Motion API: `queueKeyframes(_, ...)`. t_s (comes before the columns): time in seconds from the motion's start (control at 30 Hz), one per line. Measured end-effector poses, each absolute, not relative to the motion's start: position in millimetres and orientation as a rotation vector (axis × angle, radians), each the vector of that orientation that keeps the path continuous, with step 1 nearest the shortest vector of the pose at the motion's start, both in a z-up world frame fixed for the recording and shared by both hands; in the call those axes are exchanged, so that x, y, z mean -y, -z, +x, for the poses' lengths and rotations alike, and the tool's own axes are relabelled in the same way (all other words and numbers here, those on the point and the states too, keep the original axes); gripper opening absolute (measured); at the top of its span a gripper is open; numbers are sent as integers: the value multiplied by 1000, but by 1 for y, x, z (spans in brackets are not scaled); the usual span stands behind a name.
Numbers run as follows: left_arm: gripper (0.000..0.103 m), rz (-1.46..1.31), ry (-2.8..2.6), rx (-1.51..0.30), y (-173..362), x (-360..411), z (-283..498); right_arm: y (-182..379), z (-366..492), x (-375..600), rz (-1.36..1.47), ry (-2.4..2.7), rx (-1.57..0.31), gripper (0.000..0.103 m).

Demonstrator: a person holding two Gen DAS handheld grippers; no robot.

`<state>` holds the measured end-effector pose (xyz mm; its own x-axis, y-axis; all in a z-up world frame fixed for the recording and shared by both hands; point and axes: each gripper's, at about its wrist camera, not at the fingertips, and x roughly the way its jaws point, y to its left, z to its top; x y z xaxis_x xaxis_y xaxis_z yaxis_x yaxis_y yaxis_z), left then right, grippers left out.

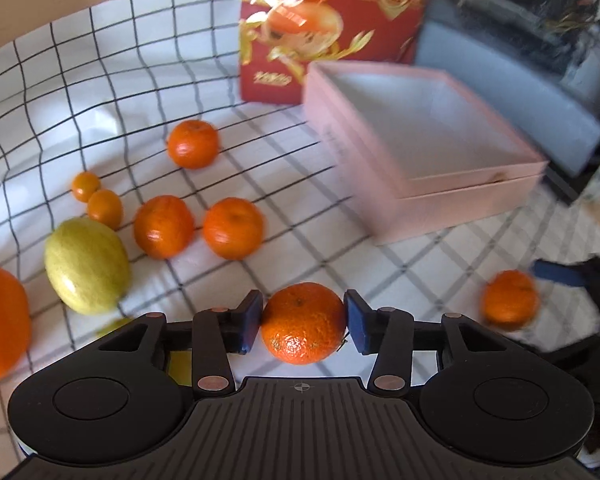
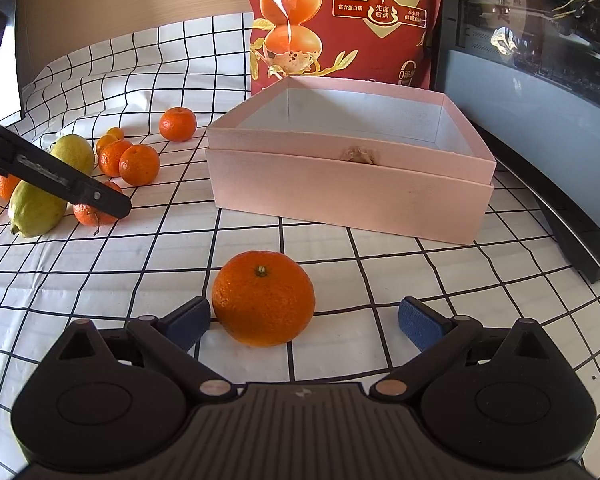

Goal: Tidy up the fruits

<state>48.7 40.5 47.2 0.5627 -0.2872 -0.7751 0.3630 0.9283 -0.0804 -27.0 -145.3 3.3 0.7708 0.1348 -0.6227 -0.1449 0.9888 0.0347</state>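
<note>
At six o'clock in the left wrist view, the left gripper (image 1: pixel 303 322) is pinching a mandarin (image 1: pixel 303 323), both blue pads touching its sides. Toward one o'clock the pink box (image 1: pixel 456 216) is sitting open on the checked cloth (image 1: pixel 300 184), with the red bag (image 1: pixel 328 28) standing behind it at twelve. Loose fruit is lying between nine and eleven o'clock: a green lemon (image 1: pixel 86 266), three mandarins (image 1: pixel 232 227) and two small kumquats (image 1: pixel 105 208). A large orange fruit (image 1: pixel 2 320) is showing at the nine o'clock edge. At three o'clock a second mandarin (image 1: pixel 510 300) is appearing blurred beside the other tool.

At six o'clock in the right wrist view, the right gripper (image 2: pixel 304 320) is standing spread around the second mandarin (image 2: pixel 263 299), which is resting stem-up on the cloth (image 2: pixel 380 272); the left pad is lying just beside it, the right pad apart. The box (image 2: pixel 348 196) is sitting at twelve o'clock, the bag (image 2: pixel 340 20) behind it. At nine o'clock the left gripper's finger (image 2: pixel 60 180) is crossing the fruit pile (image 2: pixel 128 162).
</note>
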Motion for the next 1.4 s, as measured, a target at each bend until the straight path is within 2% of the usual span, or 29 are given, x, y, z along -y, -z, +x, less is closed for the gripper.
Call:
queueKeyframes(0.23,50,-27,434,-879,-48,-29,-8,-6,-22,144,-30,-166,-710,103)
queueKeyframes(0.6,50,-5,327,-969,-35,-14,-45,-10,-22,144,-40,-192,-748,101)
queueKeyframes(0.83,50,-12,334,-966,-37,-12,-47,-21,-27,139,-45,-234,-756,80)
queueKeyframes(0.97,50,-6,342,-967,-38,-9,-49,-24,-26,137,-71,-230,-741,77)
queueKeyframes(1.1,50,-6,347,-970,-39,-9,-51,-23,-21,143,-48,-235,-758,68)
queueKeyframes(1.17,50,-6,344,-972,-39,-9,-51,-26,-20,143,-32,-252,-756,56)
queueKeyframes(1.23,50,-8,345,-972,-40,-10,-50,-31,-22,142,-34,-262,-753,48)
queueKeyframes(1.4,50,-36,372,-953,-43,-12,-47,-42,-30,153,-49,-243,-744,48)
